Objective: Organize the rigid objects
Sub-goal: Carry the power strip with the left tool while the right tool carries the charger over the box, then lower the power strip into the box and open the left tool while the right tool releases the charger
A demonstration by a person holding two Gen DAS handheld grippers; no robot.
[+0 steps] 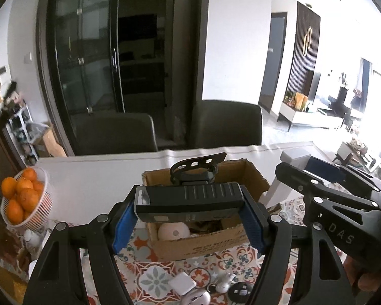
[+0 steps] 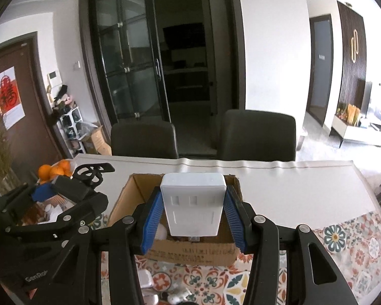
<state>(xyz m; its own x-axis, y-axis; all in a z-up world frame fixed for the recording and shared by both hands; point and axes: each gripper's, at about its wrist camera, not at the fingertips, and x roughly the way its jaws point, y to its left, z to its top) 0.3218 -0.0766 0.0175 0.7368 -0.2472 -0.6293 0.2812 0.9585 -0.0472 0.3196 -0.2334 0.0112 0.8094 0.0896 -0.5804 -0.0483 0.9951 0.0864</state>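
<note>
Gripped crosswise in the left claw, blue pads closed against both ends: a black device with a looped black mount on top, held above the open cardboard box on the patterned table. Clamped in the right claw: a white rectangular adapter, slotted face toward the lens, poised over the same box. Seen only from the left wrist: a round white item inside the box, a white basket of oranges at the table's left edge, and small white and black gadgets lying before the box. Seen only from the right wrist: a red paper poster on a brown door at far left. Caught in both views: two dark chairs behind the table, and the opposite claw at the frame's edge.
</note>
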